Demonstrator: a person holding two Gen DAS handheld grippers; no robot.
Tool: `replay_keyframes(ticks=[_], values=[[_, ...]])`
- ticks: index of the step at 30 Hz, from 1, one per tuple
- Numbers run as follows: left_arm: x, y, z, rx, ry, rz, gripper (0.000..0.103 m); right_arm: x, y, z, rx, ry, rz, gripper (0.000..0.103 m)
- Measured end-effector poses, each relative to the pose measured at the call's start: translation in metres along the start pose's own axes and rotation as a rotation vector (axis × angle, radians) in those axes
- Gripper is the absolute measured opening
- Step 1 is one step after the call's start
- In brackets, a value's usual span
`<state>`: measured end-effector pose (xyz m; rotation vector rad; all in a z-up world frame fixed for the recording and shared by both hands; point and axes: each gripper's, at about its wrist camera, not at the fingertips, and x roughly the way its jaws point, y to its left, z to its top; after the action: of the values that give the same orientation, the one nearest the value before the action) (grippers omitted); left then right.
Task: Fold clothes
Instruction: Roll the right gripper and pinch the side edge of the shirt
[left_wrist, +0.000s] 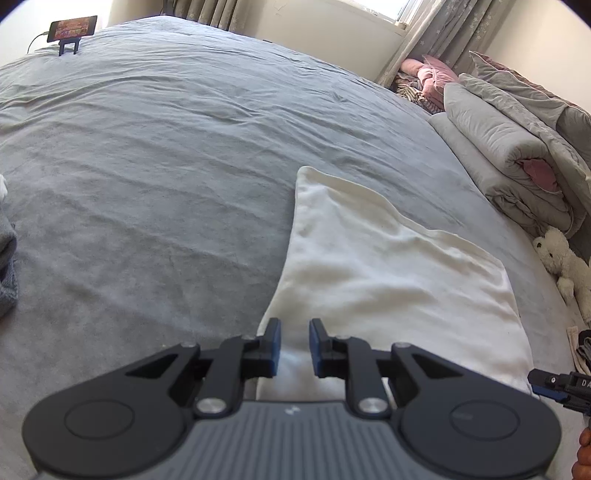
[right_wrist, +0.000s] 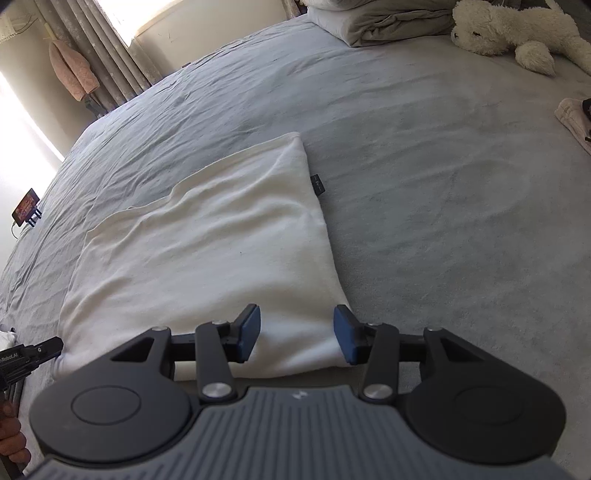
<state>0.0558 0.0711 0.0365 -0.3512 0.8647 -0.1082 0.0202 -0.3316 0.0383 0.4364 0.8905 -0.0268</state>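
Two grippers, left (left_wrist: 294, 347) and right (right_wrist: 297, 334), both open over the near edge of the white cloth (right_wrist: 207, 236) on the bed (right_wrist: 424, 221) | risk: you pinch one layer, fold slips.

Cream-white garment (right_wrist: 207, 243), grey bedsheet (left_wrist: 166, 166), pink quilted cloth (right_wrist: 72, 72), white plush toy (right_wrist: 513, 27), floral-patterned grey curtains (left_wrist: 458, 29)

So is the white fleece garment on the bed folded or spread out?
Folded: the white fleece garment lies as a compact doubled panel with a rounded fold edge.
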Motion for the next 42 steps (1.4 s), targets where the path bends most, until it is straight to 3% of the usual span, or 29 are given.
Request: replay_keyframes(ticks=[2, 4, 7, 10, 12, 16, 25, 31, 39, 42], values=[[-0.001, 0.002, 0.001, -0.017, 0.002, -0.006, 0.019, -0.005, -0.005, 0.001, 0.028, -0.012, -0.029, 0.06], [-0.004, 0.001, 0.002, -0.022, -0.003, 0.004, 0.019, -0.011, -0.01, 0.0, 0.056, -0.021, -0.063, 0.062], [-0.009, 0.0, 0.005, -0.011, -0.032, 0.065, 0.036, -0.019, -0.02, -0.009, 0.147, -0.005, 0.011, 0.062], [-0.015, 0.009, 0.012, -0.039, -0.074, 0.108, 0.037, -0.021, -0.026, -0.024, 0.245, 0.026, 0.127, 0.063], [-0.019, 0.007, 0.012, -0.031, -0.1, 0.112, 0.037, -0.016, -0.025, -0.032, 0.289, 0.036, 0.16, 0.063], [-0.022, -0.023, 0.002, 0.086, -0.137, 0.063, 0.037, -0.009, -0.011, -0.035, 0.276, -0.009, 0.163, 0.066], [-0.01, -0.099, -0.036, 0.317, -0.176, -0.077, 0.04, -0.001, 0.012, -0.046, 0.23, -0.142, 0.078, 0.066], [0.016, -0.122, -0.059, 0.416, -0.162, -0.067, 0.04, 0.006, 0.026, -0.051, 0.176, -0.197, 0.036, 0.067], [0.024, -0.127, -0.075, 0.505, -0.183, -0.029, 0.04, 0.01, 0.02, -0.045, 0.301, -0.236, 0.116, 0.066], [0.025, -0.127, -0.075, 0.501, -0.18, -0.03, 0.04, 0.003, 0.022, -0.044, 0.308, -0.281, 0.142, 0.058]])
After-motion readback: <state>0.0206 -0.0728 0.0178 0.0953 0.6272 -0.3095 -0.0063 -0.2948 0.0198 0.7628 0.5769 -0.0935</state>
